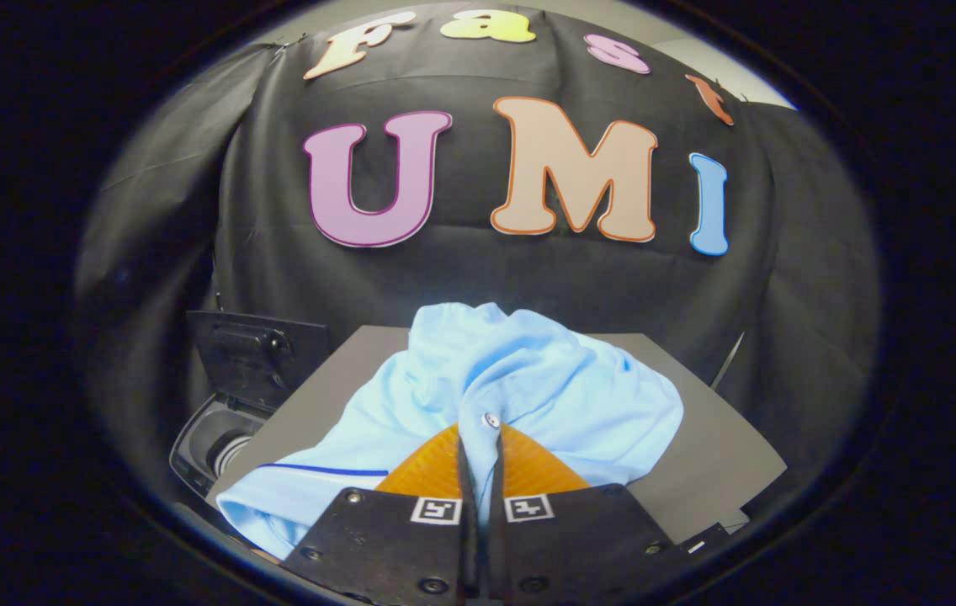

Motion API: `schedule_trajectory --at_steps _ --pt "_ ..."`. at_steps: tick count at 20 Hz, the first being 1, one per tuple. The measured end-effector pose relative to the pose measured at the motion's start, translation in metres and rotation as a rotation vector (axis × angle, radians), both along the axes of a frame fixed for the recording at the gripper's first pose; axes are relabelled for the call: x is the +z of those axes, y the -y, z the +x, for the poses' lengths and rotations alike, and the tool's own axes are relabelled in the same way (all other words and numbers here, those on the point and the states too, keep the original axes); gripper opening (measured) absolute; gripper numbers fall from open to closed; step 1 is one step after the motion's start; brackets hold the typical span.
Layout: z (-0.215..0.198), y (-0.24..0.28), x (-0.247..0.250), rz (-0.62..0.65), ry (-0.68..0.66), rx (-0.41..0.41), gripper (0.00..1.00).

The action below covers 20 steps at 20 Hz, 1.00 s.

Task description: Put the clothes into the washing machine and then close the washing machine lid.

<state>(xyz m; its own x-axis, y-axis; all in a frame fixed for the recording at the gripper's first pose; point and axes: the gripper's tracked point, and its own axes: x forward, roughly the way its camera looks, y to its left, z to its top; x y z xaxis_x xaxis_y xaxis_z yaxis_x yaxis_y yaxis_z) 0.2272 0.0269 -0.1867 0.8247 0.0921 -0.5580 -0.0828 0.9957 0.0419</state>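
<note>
Grey tabletop [722, 438] at frame centre carries a light blue shirt [528, 379]. I have my gripper [480, 442] pinched closed on its buttoned fold, with the open washing machine [221, 438] lower left.

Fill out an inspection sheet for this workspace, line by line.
Surface: grey tabletop, bare beyond the shirt.
Job's things: light blue shirt bunched on the tabletop; washing machine beside the table, its lid up.
Clutter: nothing seen.
Grippers: gripper with jaws closed on a fold of the shirt, by a button.
Cables: a thin pale line at the table's far corner, cannot tell what it is.
Surroundings: black cloth wall behind.
</note>
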Motion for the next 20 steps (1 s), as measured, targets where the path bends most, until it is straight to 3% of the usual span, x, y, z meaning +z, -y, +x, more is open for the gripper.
schedule_trajectory --at_steps 4,8,20 --pt "0.005 -0.03 0.026 0.064 0.069 0.032 0.03" --pt "0.005 -0.086 0.054 0.106 0.118 0.131 0.03" --pt "0.006 -0.276 0.061 0.246 0.121 0.348 0.03"
